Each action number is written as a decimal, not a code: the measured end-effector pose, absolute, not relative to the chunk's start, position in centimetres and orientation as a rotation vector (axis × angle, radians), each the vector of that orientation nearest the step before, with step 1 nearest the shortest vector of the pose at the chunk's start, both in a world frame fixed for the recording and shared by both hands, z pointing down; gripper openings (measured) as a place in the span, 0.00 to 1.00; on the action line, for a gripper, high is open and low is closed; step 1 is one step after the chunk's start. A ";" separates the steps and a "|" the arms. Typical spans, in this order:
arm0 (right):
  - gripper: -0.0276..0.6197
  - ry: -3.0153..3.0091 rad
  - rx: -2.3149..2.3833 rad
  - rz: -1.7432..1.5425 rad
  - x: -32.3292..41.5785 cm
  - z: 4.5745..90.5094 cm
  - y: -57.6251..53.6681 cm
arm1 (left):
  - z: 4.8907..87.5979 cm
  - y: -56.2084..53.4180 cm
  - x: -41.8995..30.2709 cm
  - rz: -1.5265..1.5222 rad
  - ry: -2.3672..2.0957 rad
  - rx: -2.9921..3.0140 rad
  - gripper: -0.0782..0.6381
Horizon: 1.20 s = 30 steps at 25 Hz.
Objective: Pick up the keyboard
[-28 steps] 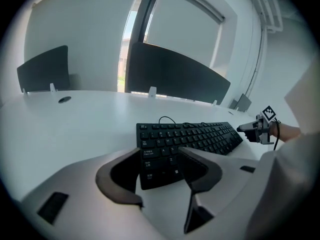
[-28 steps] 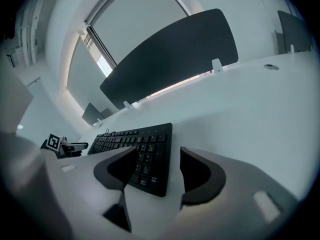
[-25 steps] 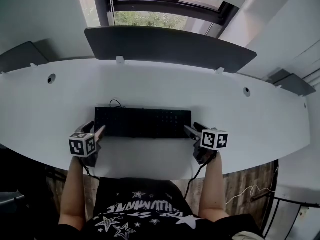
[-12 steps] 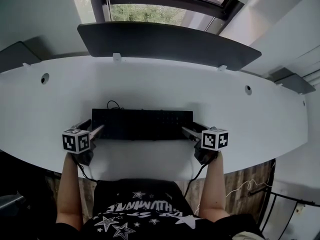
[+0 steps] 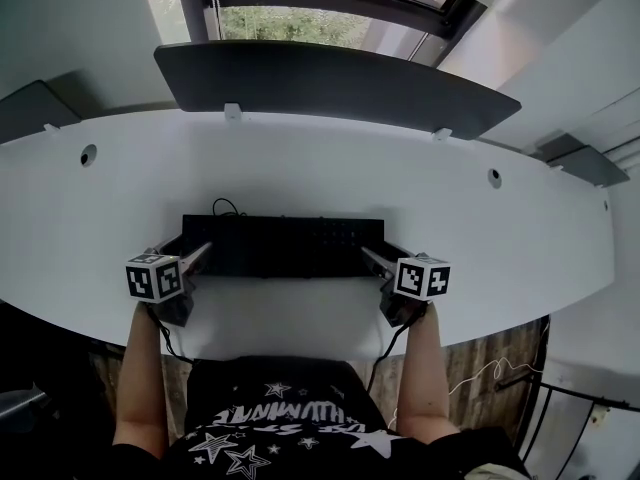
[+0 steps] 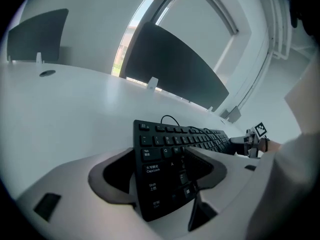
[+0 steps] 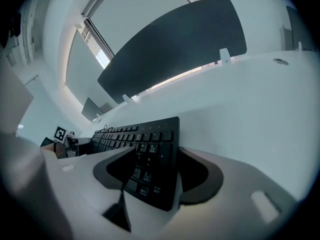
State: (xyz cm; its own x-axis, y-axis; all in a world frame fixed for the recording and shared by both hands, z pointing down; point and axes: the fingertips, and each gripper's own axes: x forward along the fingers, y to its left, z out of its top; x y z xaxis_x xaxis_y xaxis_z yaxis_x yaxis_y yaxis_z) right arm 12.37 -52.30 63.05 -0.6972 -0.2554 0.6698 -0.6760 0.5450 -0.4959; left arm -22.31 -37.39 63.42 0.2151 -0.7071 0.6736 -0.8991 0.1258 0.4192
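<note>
A black keyboard [image 5: 285, 246] lies flat on the white desk [image 5: 320, 158], near its front edge. My left gripper [image 5: 186, 250] is at the keyboard's left end with its jaws wide apart. In the left gripper view, the keyboard [image 6: 165, 136] runs in between the jaws of the left gripper [image 6: 162, 159], one jaw over the keys and the other outside the end edge. My right gripper [image 5: 381, 255] straddles the right end in the same way. In the right gripper view, the right gripper [image 7: 157, 156] is closing its jaws around the keyboard [image 7: 150, 134], and I see no pad pressing.
A dark curved divider panel [image 5: 330, 83] stands along the desk's far edge, with a window [image 5: 300, 28] behind it. The keyboard's cable [image 5: 228, 208] loops at its back left. Two cable holes [image 5: 88, 155] [image 5: 493, 178] sit in the desk. The person's body is close to the front edge.
The left gripper has shifted a little to the left and lower, and its jaws now stand wider around the keyboard's left end. The right gripper has hardly moved. The keyboard stays on the desk.
</note>
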 end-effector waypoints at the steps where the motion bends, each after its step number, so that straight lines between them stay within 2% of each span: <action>1: 0.43 -2.250 0.771 1.035 12.4 63.1 -52.4 | 63.4 -37.4 -22.3 0.278 -1.550 1.622 0.53; 9: 0.35 -2.280 0.886 1.111 13.3 62.6 -53.1 | 62.9 -37.7 -22.8 0.147 -1.635 1.546 0.53; 21: 0.34 -2.587 0.912 0.973 12.1 58.6 -53.8 | 57.4 -38.4 -24.2 -0.214 -1.710 1.655 0.51; 24: 0.30 -2.669 0.932 1.028 12.5 57.5 -53.9 | 55.7 -38.2 -24.3 -0.298 -1.701 1.704 0.49; 26: 0.30 -2.687 0.951 1.053 13.0 57.4 -54.1 | 55.5 -38.1 -24.0 -0.294 -1.684 1.718 0.45; 30: 0.30 -2.697 0.974 1.052 13.6 57.4 -54.2 | 55.6 -38.0 -23.4 -0.298 -1.650 1.702 0.45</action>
